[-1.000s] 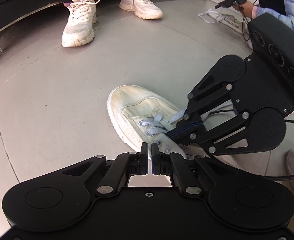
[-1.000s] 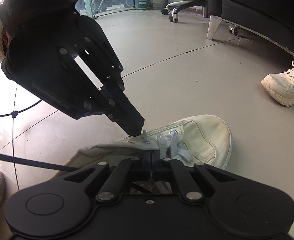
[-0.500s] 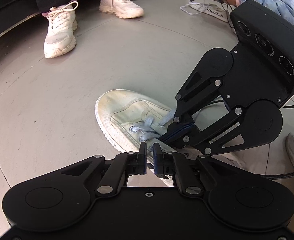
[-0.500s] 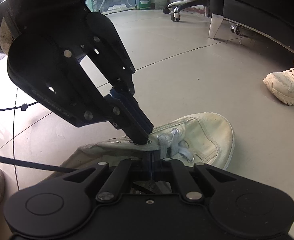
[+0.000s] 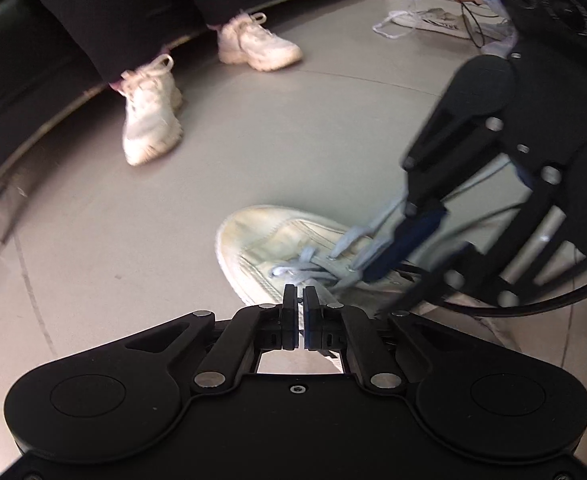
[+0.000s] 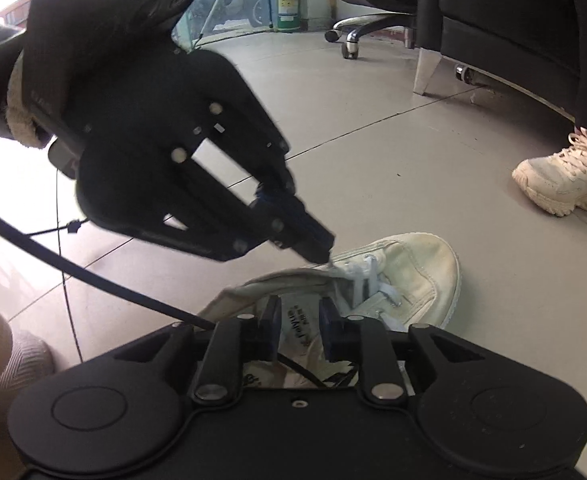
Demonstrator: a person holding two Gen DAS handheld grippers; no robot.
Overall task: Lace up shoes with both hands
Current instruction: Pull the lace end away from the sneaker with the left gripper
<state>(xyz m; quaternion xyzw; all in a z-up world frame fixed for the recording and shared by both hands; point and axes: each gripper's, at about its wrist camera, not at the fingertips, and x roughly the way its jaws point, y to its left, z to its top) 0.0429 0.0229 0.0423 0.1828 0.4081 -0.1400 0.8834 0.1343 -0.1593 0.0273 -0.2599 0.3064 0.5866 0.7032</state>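
Cream canvas shoe lies on the floor just beyond the left gripper, whose jaws are pressed together with a pale lace running to their tips; whether it is pinched I cannot tell. From the right wrist, the right gripper is opening, its jaws astride the shoe's mouth, gripping nothing.

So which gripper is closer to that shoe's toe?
The left gripper. Its shut fingers sit at the lace by the eyelets, toward the toe. The right gripper's fingers, opening with nothing visible between them, hover farther back over the shoe's mouth.
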